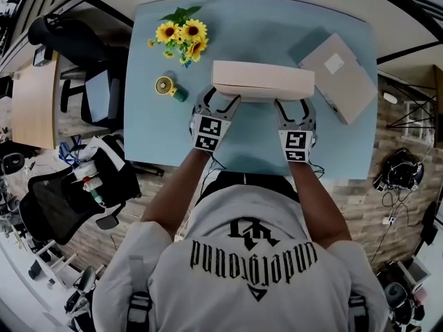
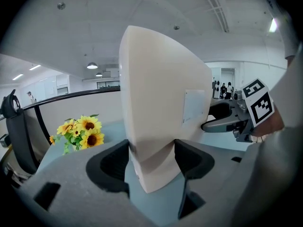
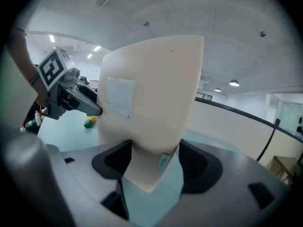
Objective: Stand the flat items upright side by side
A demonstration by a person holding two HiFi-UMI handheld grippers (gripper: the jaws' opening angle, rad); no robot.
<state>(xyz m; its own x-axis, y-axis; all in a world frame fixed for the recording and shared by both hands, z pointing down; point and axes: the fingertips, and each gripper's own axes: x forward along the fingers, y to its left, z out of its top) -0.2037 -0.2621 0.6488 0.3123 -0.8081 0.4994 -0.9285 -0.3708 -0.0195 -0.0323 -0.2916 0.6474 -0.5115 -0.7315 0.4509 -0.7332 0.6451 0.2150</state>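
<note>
Over the table, left tongs and right tongs clamp the beige parcel on edge, long axis crosswise.

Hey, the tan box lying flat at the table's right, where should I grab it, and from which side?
Probably the long side wall facing you, jaws across its thin height. The tan box lies flat and askew, label up, so come in low from the middle of the table.

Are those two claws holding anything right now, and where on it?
Yes, one beige box: the left gripper clamps its left end, the right gripper its right end.
</note>
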